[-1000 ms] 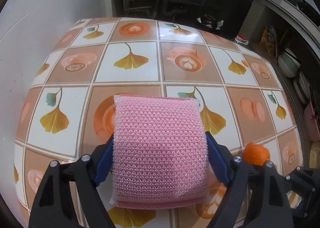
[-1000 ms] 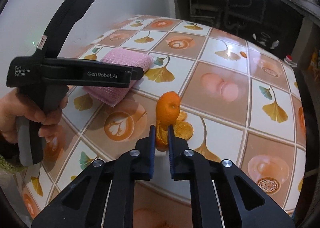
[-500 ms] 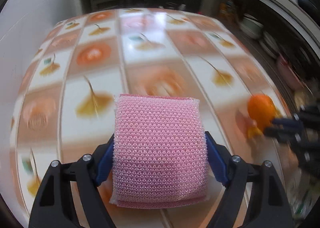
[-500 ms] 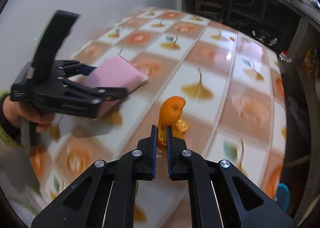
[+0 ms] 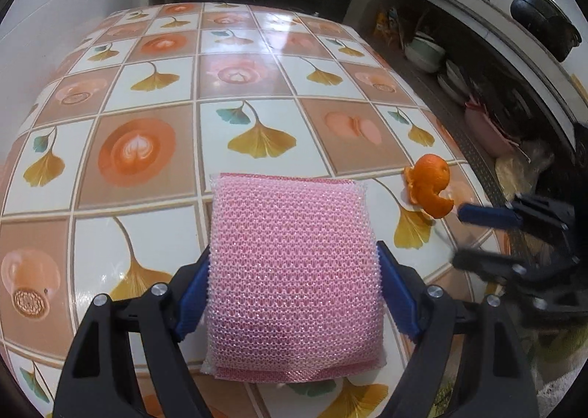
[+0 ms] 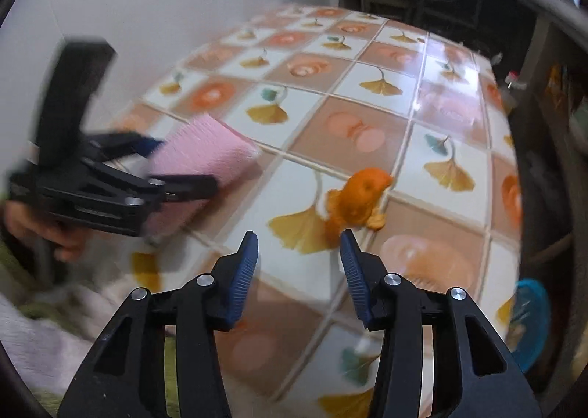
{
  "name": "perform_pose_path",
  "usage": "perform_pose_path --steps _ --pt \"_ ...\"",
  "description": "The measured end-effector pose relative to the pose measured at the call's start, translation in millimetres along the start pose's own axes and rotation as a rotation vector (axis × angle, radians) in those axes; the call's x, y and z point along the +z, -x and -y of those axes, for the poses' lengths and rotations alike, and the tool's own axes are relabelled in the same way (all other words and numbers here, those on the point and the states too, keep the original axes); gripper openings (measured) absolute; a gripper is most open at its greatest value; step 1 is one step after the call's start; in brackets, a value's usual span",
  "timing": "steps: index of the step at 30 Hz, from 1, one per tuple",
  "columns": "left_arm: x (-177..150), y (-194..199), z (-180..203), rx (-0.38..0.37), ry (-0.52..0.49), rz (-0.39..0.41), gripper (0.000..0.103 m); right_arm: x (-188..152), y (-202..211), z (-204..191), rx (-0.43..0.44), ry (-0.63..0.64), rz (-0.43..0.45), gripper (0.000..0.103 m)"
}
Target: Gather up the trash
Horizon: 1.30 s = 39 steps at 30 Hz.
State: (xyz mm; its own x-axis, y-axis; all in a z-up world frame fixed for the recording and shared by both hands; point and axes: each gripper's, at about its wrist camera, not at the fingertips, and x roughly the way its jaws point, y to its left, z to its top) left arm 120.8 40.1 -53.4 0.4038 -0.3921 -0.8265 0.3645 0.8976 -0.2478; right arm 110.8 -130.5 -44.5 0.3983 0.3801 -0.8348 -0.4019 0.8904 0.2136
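On the table, the orange peel lies at two o'clock of the sponge. The right gripper sits at six o'clock of the peel.

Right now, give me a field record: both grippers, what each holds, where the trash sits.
left gripper: shut on the pink scrub pad, held over the table
right gripper: open, jaws have just been opening, nothing between them
orange peel: just ahead of the right gripper's fingertips, near the table's edge; contact with the table unclear
table: tiled print of ginkgo leaves and coffee cups
blue object: beyond the table's edge, lower right of the right wrist view; blurred, can't identify
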Motion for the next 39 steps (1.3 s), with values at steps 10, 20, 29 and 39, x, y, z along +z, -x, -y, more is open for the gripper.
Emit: perform_pose_path --steps 10,20,29,39 --pt "-1 0 -1 0.002 -0.008 0.019 0.080 -5 14 59 0.085 -0.351 0.080 0.041" --pt "0 1 -4 -0.019 0.004 0.019 0.081 26 -24 75 0.087 -0.386 0.088 0.033" --pt "0 1 -6 -0.032 0.014 0.023 0.081 25 -17 70 0.101 -0.378 0.093 0.009" --pt "2 3 -11 -0.059 0.043 0.026 0.081 8 -24 -10 -0.011 0.047 -0.045 0.020"
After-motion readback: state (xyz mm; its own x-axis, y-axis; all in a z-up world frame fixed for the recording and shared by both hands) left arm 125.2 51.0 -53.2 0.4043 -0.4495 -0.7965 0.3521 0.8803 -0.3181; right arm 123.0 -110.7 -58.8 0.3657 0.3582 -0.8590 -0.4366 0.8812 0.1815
